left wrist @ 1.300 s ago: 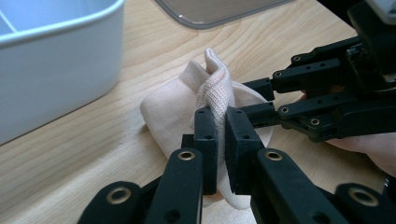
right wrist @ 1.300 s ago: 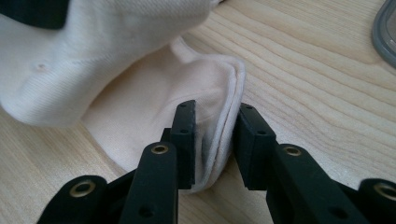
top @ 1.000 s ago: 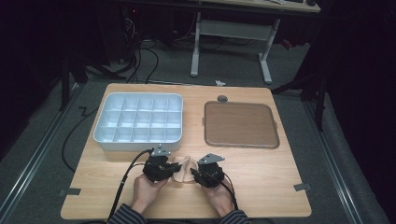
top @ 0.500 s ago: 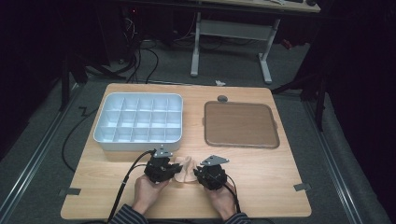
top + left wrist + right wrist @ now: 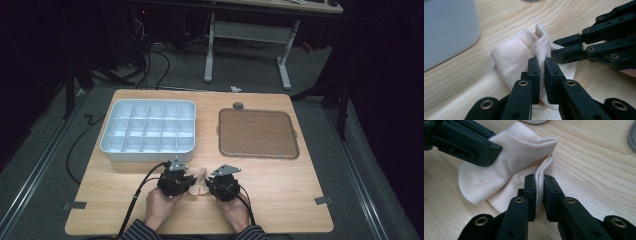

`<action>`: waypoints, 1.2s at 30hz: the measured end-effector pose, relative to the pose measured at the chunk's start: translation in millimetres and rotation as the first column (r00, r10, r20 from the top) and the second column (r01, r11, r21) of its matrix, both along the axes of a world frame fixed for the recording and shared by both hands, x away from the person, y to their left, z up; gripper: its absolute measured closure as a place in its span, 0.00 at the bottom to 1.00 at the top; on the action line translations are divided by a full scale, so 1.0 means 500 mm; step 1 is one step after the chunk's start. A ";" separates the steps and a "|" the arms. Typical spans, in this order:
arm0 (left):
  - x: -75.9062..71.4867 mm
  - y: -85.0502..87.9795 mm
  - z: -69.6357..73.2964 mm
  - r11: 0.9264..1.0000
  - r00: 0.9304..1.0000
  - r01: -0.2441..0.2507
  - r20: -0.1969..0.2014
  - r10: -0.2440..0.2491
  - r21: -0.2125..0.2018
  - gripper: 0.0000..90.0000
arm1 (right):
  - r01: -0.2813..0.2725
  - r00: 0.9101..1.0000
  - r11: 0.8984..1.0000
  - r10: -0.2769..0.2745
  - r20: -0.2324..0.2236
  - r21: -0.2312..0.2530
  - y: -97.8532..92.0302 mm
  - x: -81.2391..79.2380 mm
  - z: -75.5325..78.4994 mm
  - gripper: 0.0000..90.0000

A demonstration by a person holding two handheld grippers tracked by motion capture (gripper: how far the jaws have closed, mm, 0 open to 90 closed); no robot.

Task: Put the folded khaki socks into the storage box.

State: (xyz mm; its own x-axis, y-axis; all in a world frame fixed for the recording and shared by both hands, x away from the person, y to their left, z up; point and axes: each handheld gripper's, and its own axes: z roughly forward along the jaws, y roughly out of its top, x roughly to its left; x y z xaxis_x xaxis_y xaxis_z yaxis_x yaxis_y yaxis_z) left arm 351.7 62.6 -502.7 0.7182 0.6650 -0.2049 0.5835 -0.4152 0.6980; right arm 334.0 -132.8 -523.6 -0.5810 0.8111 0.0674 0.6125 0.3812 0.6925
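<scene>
So, pale sock [image 5: 199, 181] sits crumpled on wooden table [image 5: 280, 200] near front edge, between both grippers, just below white compartment tray [image 5: 148, 131]. Long axis hard to call, roughly front to back in high view. Left gripper [image 5: 542, 65] pinches ribbed fold. Right gripper [image 5: 539, 184], jaws just been closing, pinches cuff edge. Sock's underside hidden; brown tray [image 5: 257, 133] sits well apart

1. Bare wood [image 5: 300, 190] at lower right of the high view leaves passage.
2. The white compartment tray [image 5: 148, 131] blocks the upper left.
3. The brown mat [image 5: 257, 133] lies flat at upper right, a small round cap [image 5: 238, 105] beyond it.
</scene>
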 end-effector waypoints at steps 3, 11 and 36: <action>0.003 -0.002 -0.006 1.000 1.000 0.000 -0.010 0.000 0.011 0.92 | -0.003 1.000 1.000 0.003 0.001 -0.001 -0.001 0.000 0.000 0.91; 0.007 0.001 -0.021 1.000 0.999 0.010 -0.041 -0.010 0.003 0.91 | -0.002 1.000 1.000 0.002 0.000 -0.005 -0.001 0.002 -0.001 0.90; 0.011 0.072 0.009 0.991 0.998 -0.061 -0.001 0.061 -0.116 0.69 | 0.008 1.000 1.000 -0.009 0.023 0.022 -0.022 -0.012 0.016 0.81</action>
